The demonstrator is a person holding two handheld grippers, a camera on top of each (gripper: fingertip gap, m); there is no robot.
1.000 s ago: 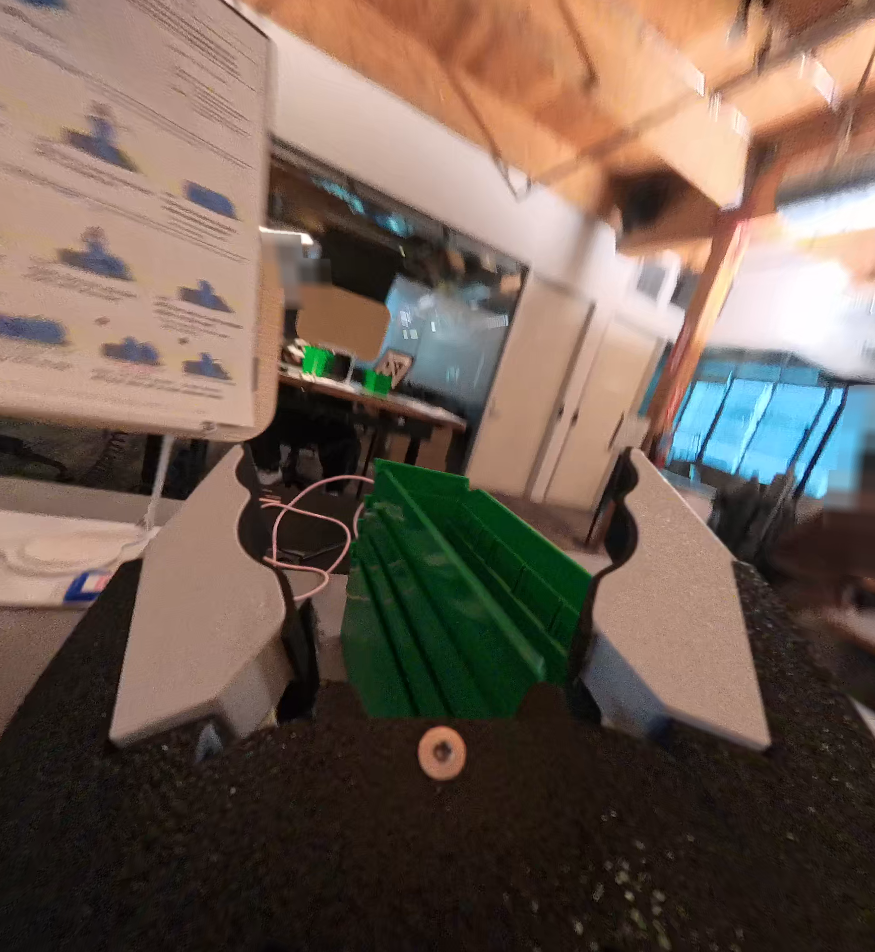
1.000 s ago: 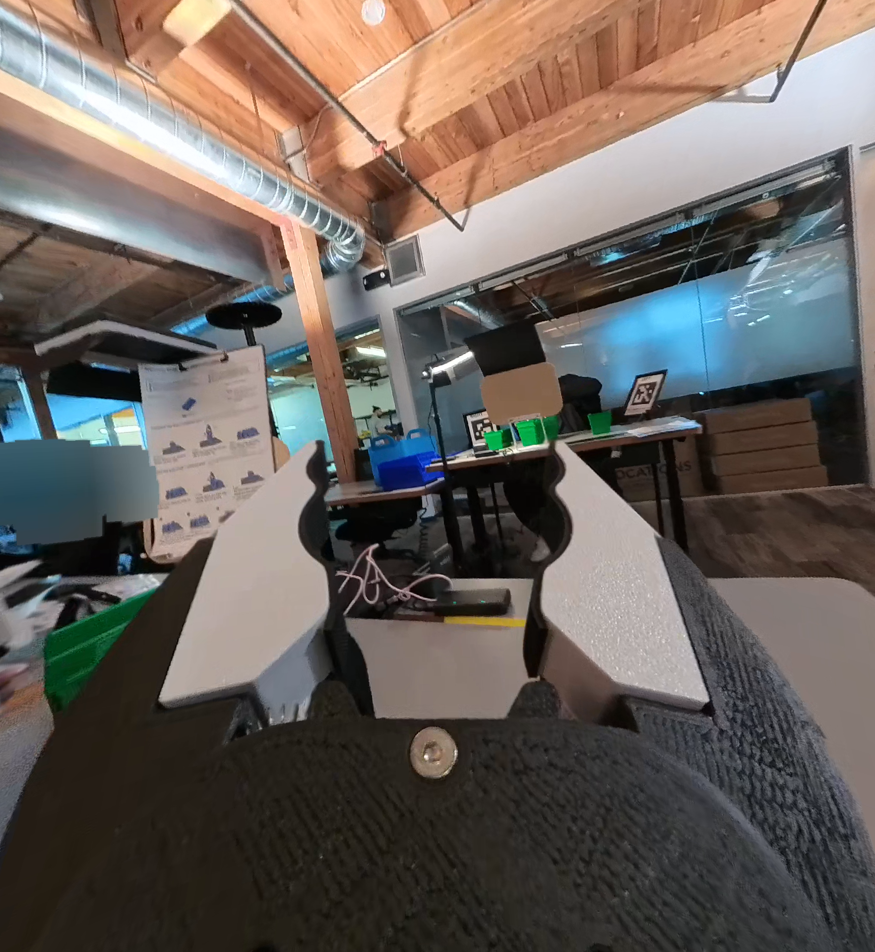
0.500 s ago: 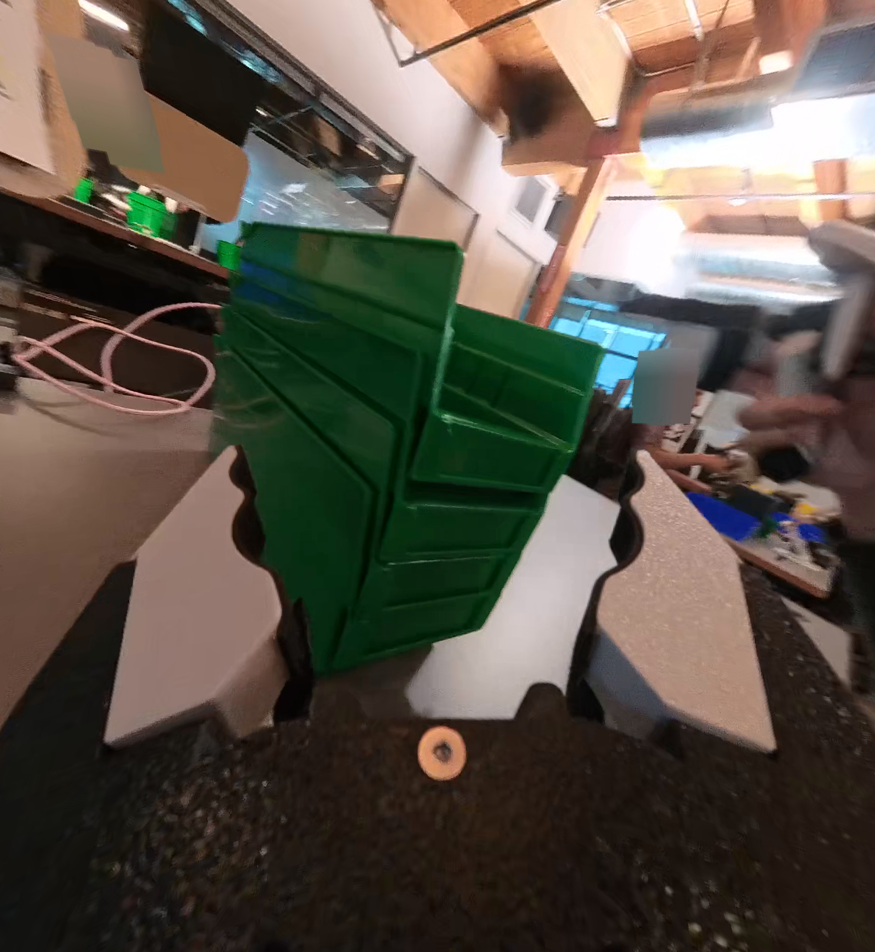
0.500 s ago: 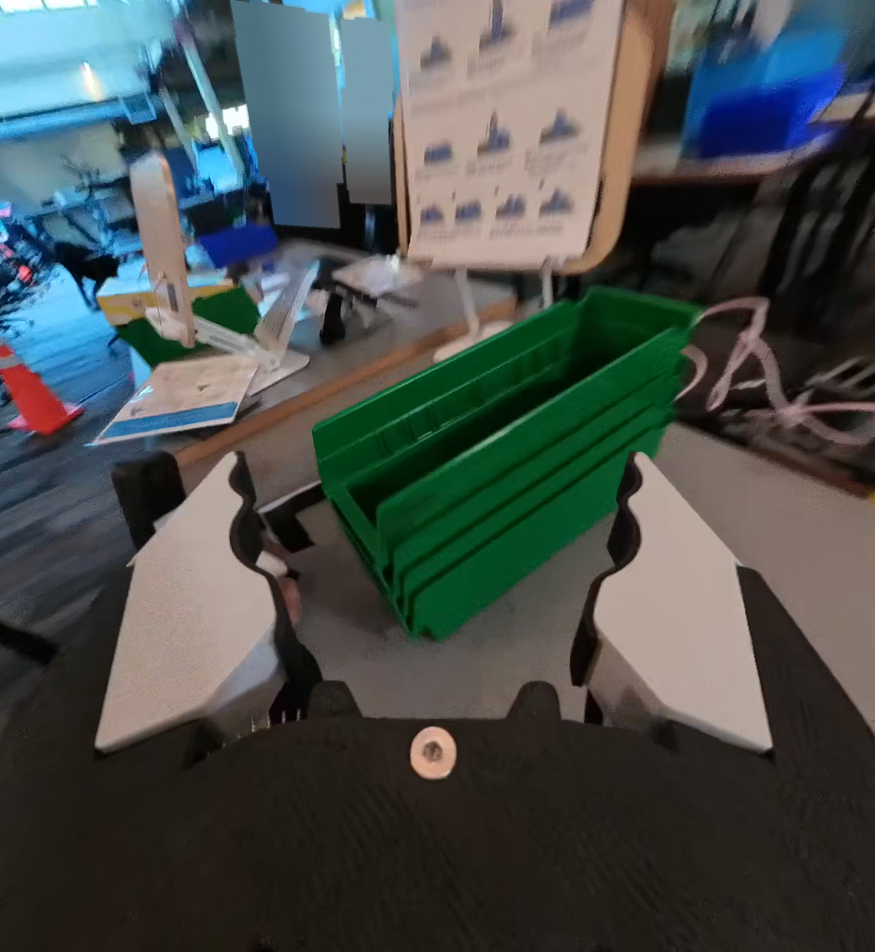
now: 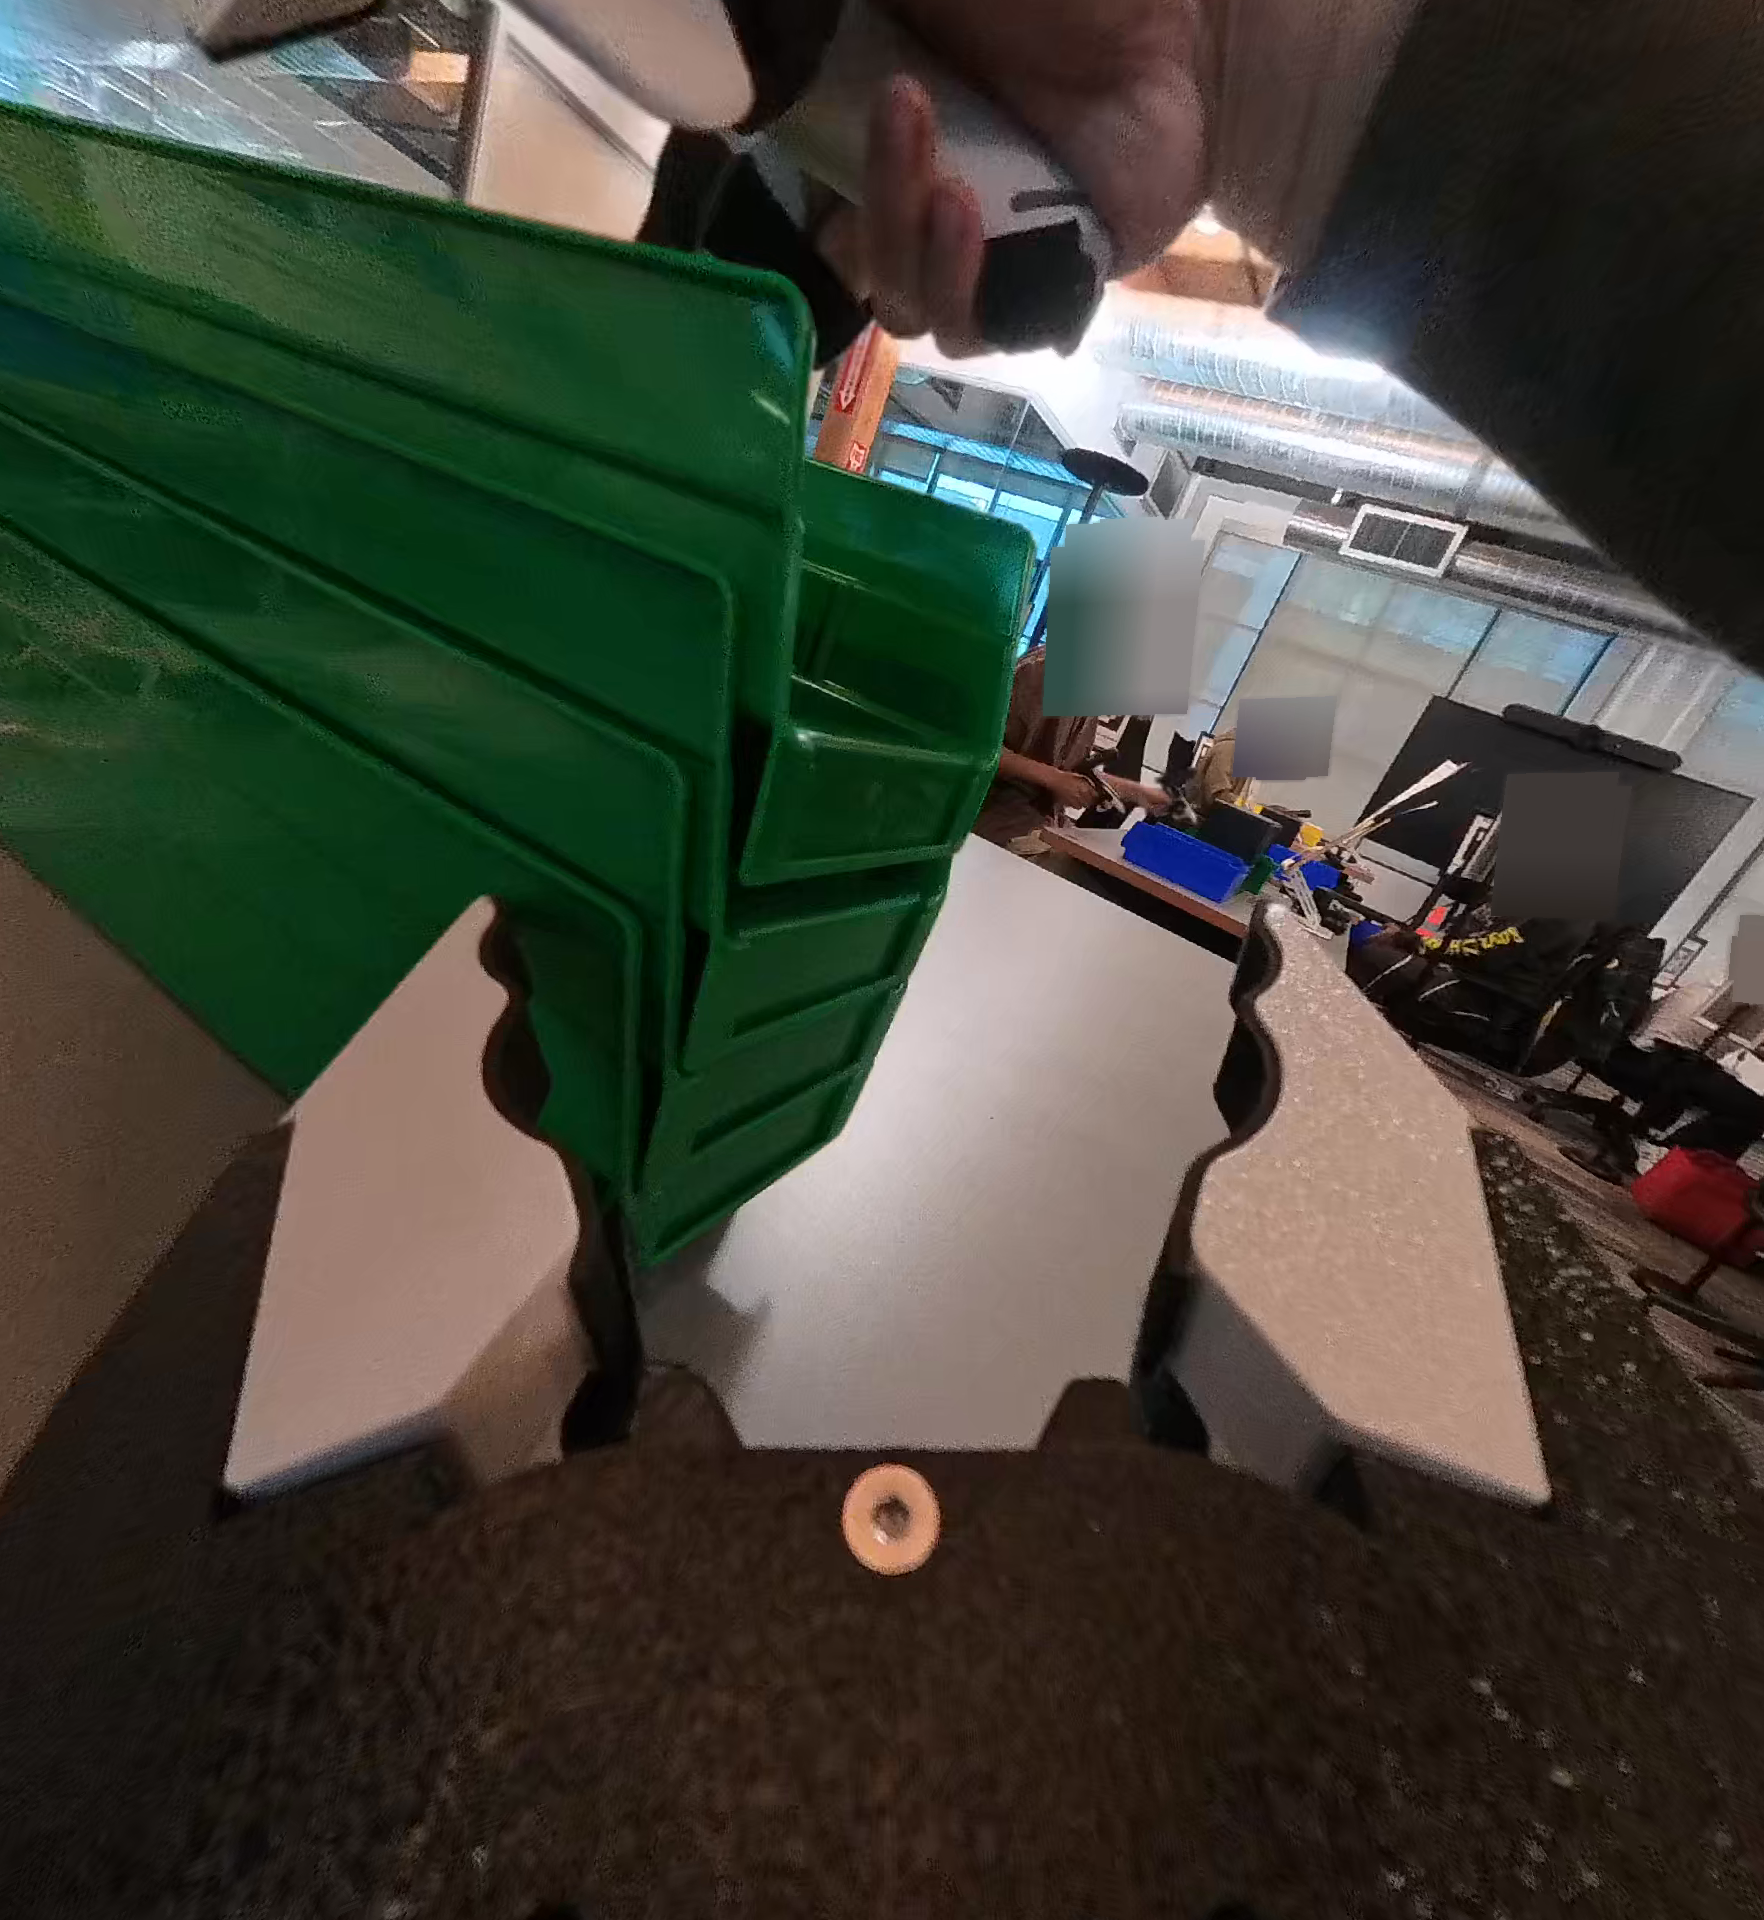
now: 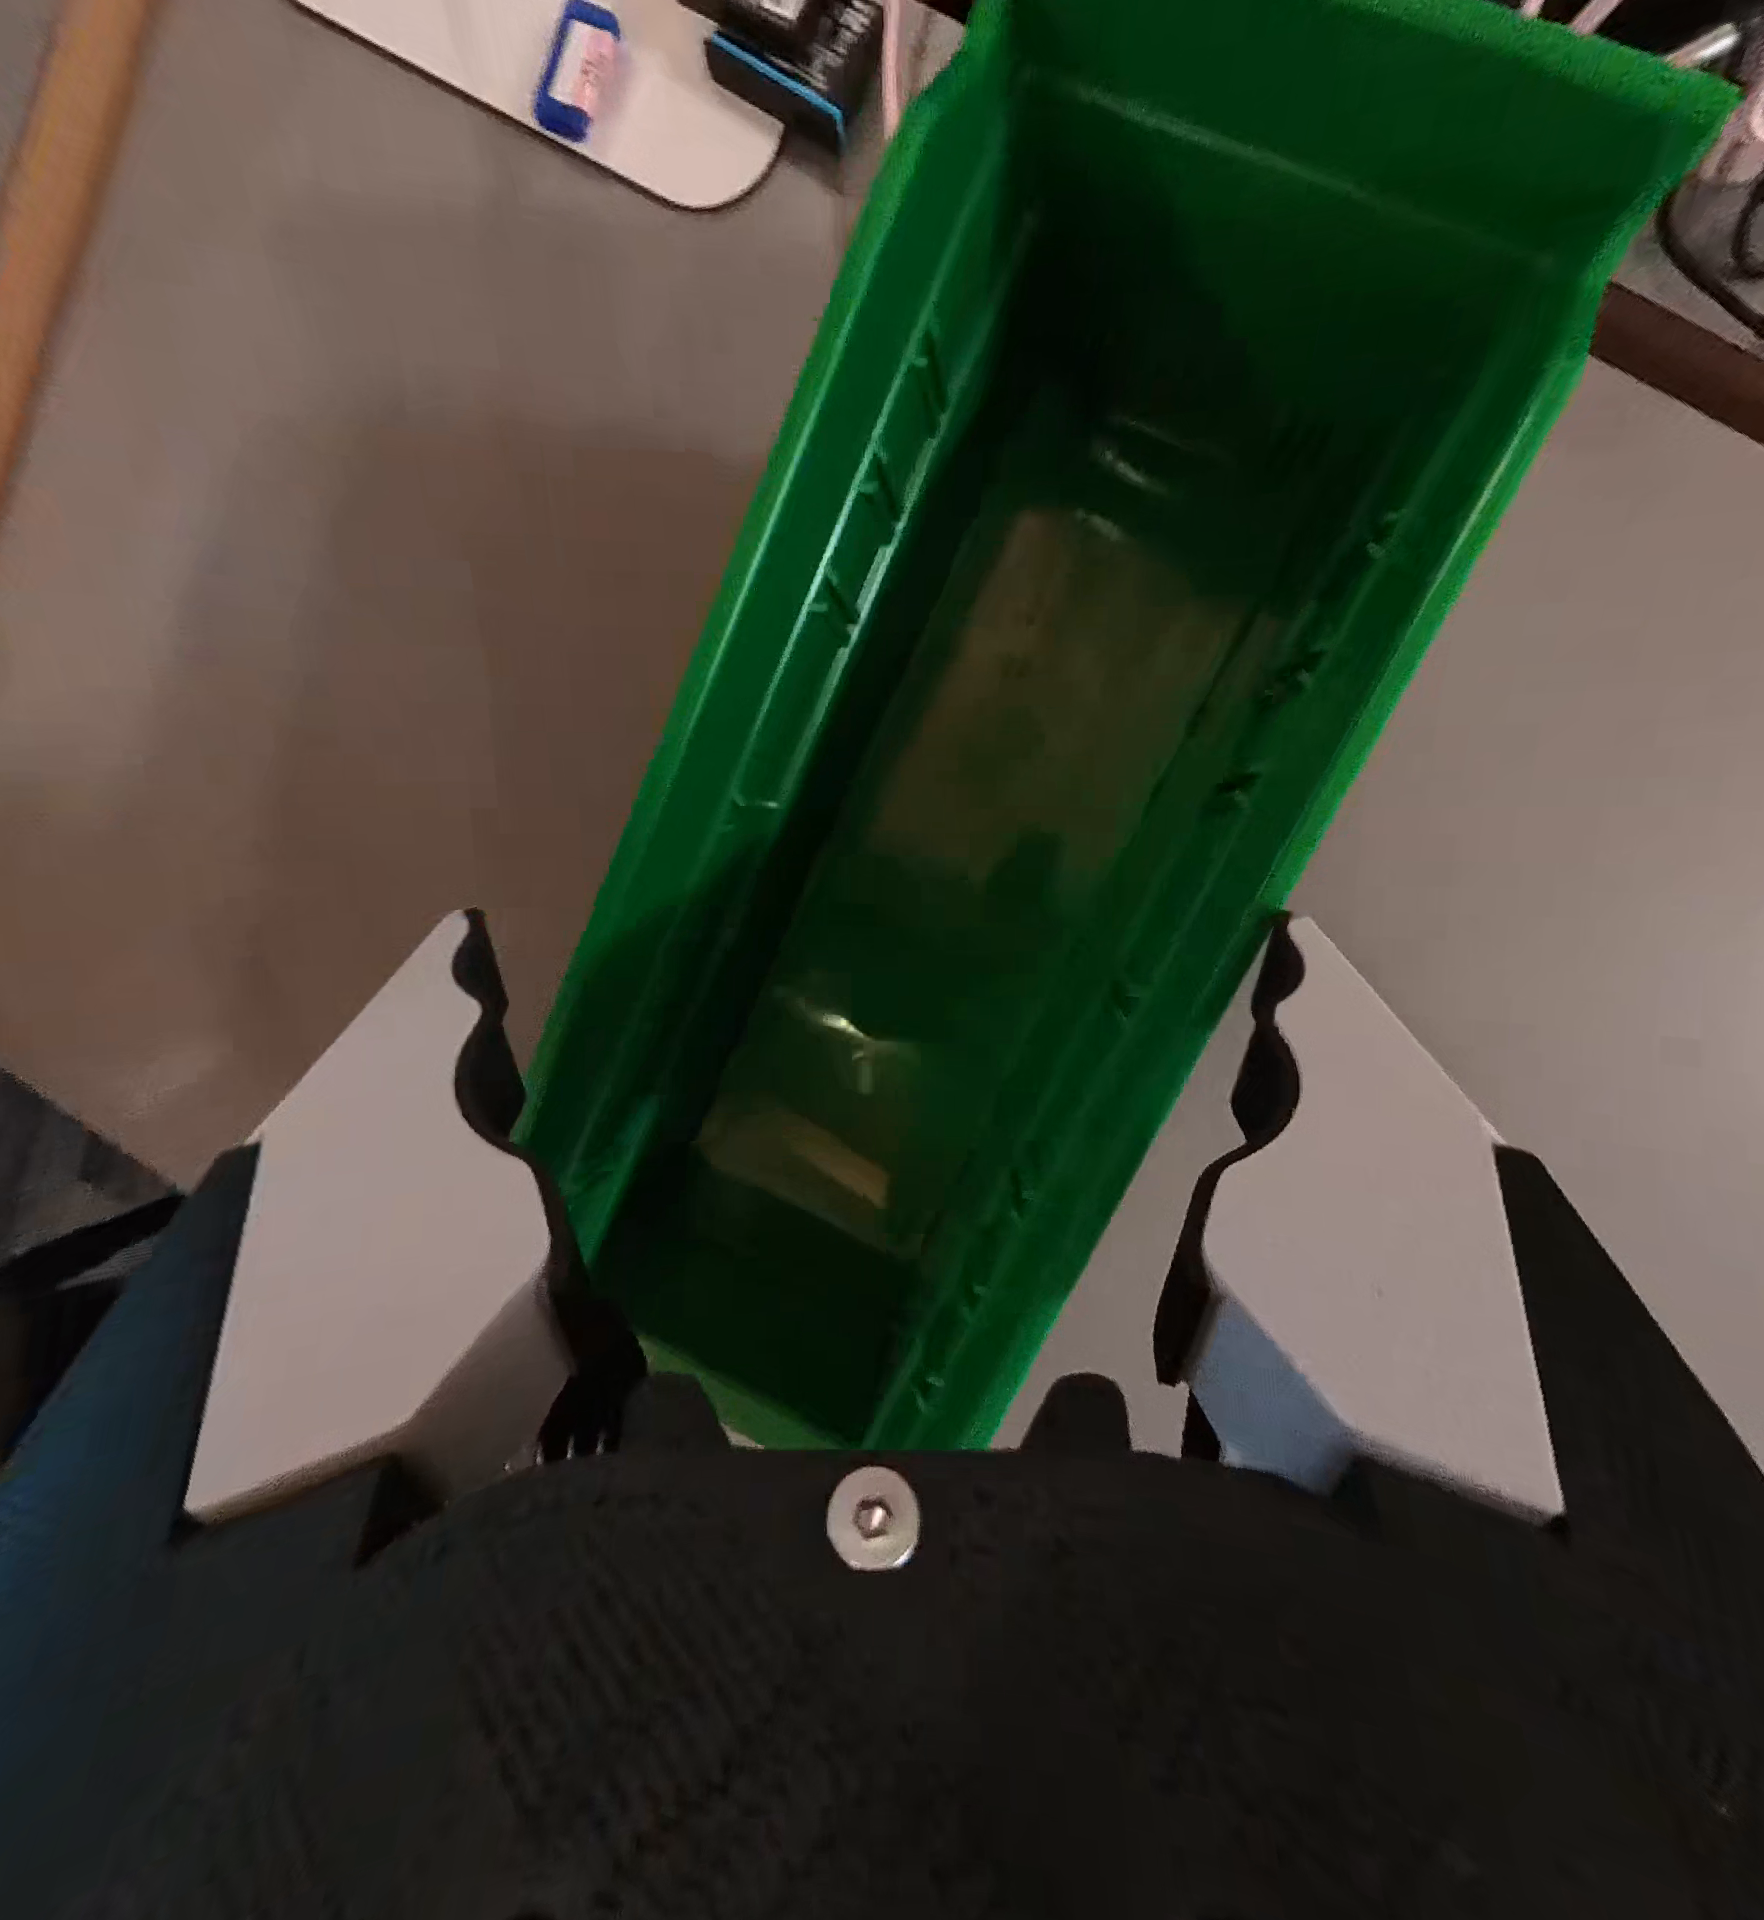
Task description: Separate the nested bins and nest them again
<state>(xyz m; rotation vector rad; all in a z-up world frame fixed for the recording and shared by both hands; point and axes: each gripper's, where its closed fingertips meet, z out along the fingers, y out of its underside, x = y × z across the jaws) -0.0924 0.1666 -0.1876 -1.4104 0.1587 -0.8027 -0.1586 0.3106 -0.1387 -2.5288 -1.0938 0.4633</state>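
- Open workshop with glass partitions; a plain grey bench (image 5: pixel 1013 1091) carries the work.
- The stack of nested green bins (image 5: pixel 421 644) stands on it, still nested.
- A second ago both grippers pointed away into the room; now both have closed in on the stack.
- Left gripper (image 5: pixel 878 1143): spread, its left finger beside the stack's corner.
- Right gripper (image 6: pixel 878 1132): spread, over the top bin (image 6: pixel 1117 727), looking into it.
- Separation looks about to start.
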